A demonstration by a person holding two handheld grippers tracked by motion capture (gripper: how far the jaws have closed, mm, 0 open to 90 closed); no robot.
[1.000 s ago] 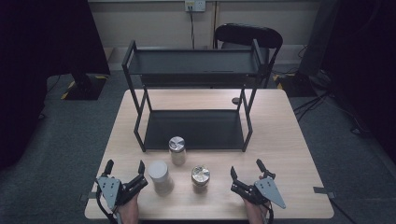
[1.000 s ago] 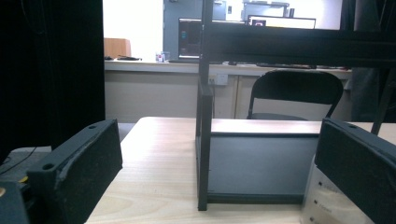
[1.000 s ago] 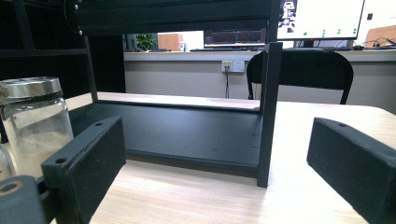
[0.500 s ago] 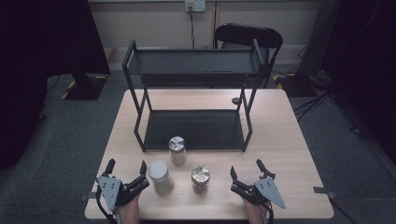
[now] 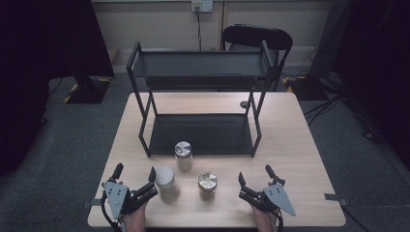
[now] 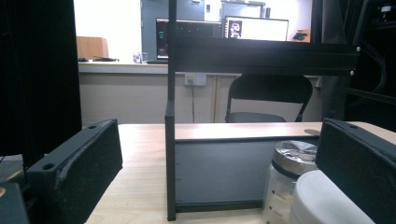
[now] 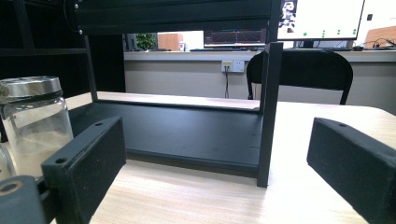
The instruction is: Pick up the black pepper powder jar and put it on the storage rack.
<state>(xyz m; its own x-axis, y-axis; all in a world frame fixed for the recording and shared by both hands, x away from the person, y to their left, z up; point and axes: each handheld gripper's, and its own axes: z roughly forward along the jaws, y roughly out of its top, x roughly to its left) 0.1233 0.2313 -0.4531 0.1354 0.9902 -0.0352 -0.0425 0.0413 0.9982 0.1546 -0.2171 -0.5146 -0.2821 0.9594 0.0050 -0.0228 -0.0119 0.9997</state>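
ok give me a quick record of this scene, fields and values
left tool: open, near table edge, beside white jar
right tool: open, holding nothing
jars: three, white jar, metal-lid jar, foil-top jar
rack: black, two shelves, both bare
table: light wood
chair: behind table

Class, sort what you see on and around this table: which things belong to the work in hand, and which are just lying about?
Belongs to the work:
white jar
glass jar with crinkled lid
glass jar with flat steel lid
black two-tier rack
left gripper
right gripper

Just lying about:
small dark disc on the table
black chair
wall socket
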